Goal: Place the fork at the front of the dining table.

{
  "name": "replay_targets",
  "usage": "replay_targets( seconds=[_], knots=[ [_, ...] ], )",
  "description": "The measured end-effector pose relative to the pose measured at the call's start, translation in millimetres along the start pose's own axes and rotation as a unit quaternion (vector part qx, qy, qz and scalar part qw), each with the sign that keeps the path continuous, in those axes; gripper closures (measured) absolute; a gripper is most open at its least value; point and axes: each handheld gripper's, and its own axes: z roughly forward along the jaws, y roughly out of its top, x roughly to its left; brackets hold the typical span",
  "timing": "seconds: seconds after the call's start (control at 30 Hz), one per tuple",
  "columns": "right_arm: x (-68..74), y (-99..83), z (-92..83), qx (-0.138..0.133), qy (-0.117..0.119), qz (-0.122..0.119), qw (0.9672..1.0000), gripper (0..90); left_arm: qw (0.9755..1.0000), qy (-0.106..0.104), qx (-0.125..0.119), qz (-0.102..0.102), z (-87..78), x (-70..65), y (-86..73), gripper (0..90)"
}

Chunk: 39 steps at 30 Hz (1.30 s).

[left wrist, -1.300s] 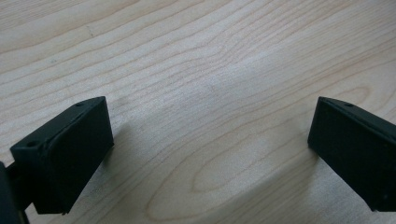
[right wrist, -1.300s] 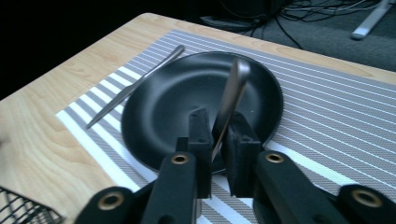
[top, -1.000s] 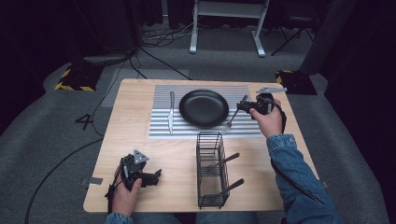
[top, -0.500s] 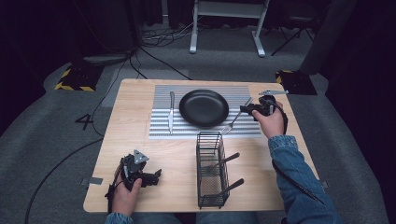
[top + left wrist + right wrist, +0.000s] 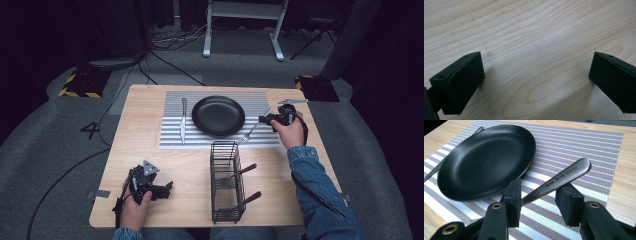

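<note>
My right hand (image 5: 290, 131) sits over the right edge of the striped placemat (image 5: 260, 97), forearm in a denim sleeve (image 5: 312, 175) coming up from the near right corner of the table (image 5: 150, 100). The right gripper (image 5: 267, 119) points left, toward the black plate (image 5: 218, 115), held low and close to level. Its jaws have just been opening; they now stand apart with the fork (image 5: 560, 180) between them. In the right gripper view the fork's handle runs through the gap, leaning against the inner face of the left pad while the right pad stands clear of it, so I read the fork as released, not squeezed.

The fork is plain matte steel, with a rounded handle end and a line of stamped lettering along the handle. It lies on the placemat just right of the plate, slanted, tines (image 5: 242, 139) toward the near edge of the mat and handle toward the gripper. I cannot tell whether the handle end rests fully on the mat.

My left hand (image 5: 134, 202) rests at the near left corner of the table, left gripper (image 5: 167, 188) lying on the wood and pointing right, jaws spread wide with bare wood between them.

A knife (image 5: 183, 120) lies on the mat left of the plate. A wire basket (image 5: 225, 181) stands near the front edge, with two dark handles poking out.
</note>
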Motion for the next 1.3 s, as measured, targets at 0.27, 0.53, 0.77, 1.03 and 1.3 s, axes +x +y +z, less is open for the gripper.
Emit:
replay_targets(
  seconds=[0.27,0.53,0.77,1.03,1.3],
  knots=[
    [-5.5,-0.3,0.6,0.005,-0.016,0.005,0.9998,54.7,1.0,0.0,-0.001,-0.001,0.1,-0.1,0.0,0.2],
    [-8.8,-0.8,-4.3,-0.007,-0.033,0.014,0.9993,51.3,1.0,0.0,-0.001,-0.001,0.1,-0.1,-0.1,0.2],
    [-6.4,3.0,-10.4,-0.017,-0.035,0.01,0.9992,50.6,1.0,0.0,-0.001,-0.001,0.1,-0.1,0.0,0.1],
    [11.0,-2.8,-10.8,-0.014,-0.019,-0.008,0.9997,48.9,1.0,0.0,0.0,-0.001,0.0,-0.1,0.1,0.1],
    [44.8,-15.0,2.2,0.01,0.004,-0.038,0.9992,47.6,1.0,0.0,0.0,-0.001,0.1,-0.1,0.0,0.1]
  ],
)
